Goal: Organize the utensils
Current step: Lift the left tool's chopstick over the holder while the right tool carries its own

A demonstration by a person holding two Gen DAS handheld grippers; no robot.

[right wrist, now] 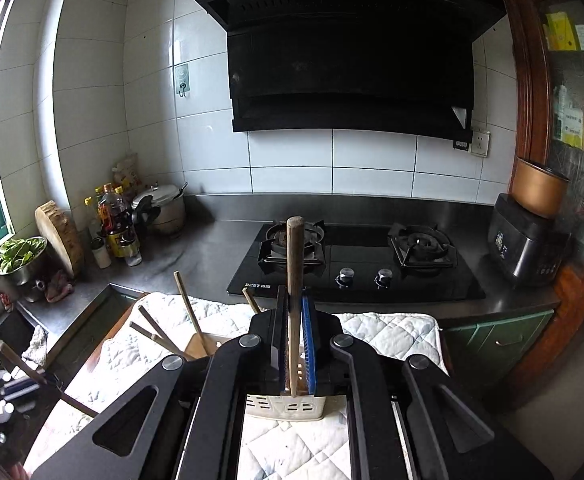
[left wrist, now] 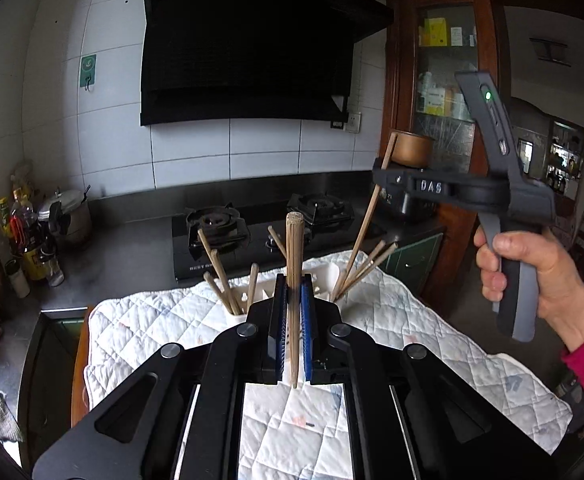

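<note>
The white utensil holder (left wrist: 324, 280) is mostly hidden behind the left gripper (left wrist: 293, 332) in the left wrist view, so its compartments are hard to tell apart; in the right wrist view only its slotted near wall (right wrist: 286, 406) shows below the right gripper (right wrist: 294, 344). The left gripper's jaws are clamped on an upright bamboo chopstick (left wrist: 293, 280), its tip hanging just above the quilted white cloth (left wrist: 412, 320) on the tabletop. The right gripper's jaws are pressed together on a second, darker chopstick (right wrist: 294, 280), held upright over the holder; where its lower end sits is hidden. More chopsticks (left wrist: 222, 280) lean out of the holder's left and right parts. Far behind stand a black gas hob (right wrist: 356, 264), a range hood (right wrist: 348, 52), bottles (right wrist: 114, 220) at the far left, and a rice cooker (right wrist: 528, 240) at the right.
</note>
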